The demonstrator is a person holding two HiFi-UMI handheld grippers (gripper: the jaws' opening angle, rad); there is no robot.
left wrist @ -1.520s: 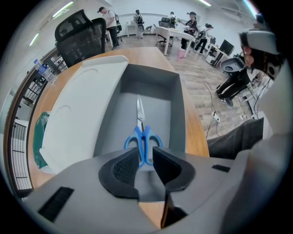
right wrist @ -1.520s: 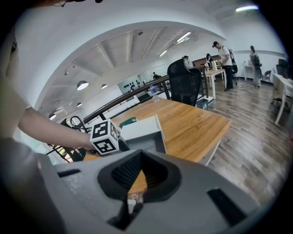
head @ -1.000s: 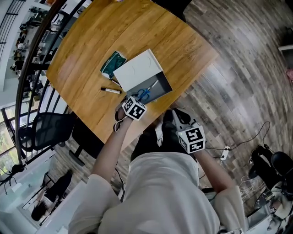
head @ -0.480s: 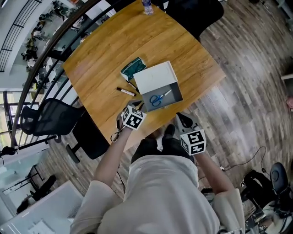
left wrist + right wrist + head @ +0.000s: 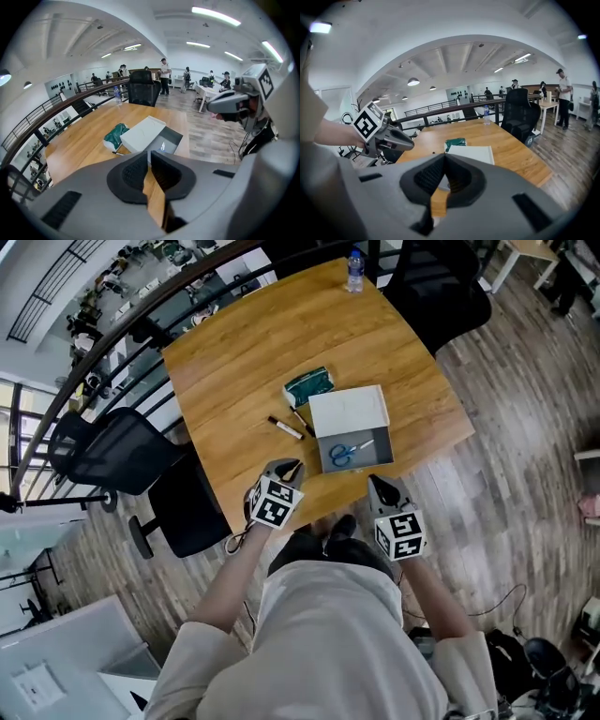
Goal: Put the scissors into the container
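Scissors (image 5: 350, 451) lie in the container (image 5: 380, 457). The left hand-held gripper (image 5: 292, 466), its jaws just closing on nothing, and the right hand-held gripper (image 5: 379, 484), shut and empty, now stand back from the desk (image 5: 234, 362). The task appears complete.

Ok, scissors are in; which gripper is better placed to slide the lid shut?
Probably right: the right gripper faces the container's open end, empty and shut. The left gripper, jaws just closing on nothing, sits off toward the pens.
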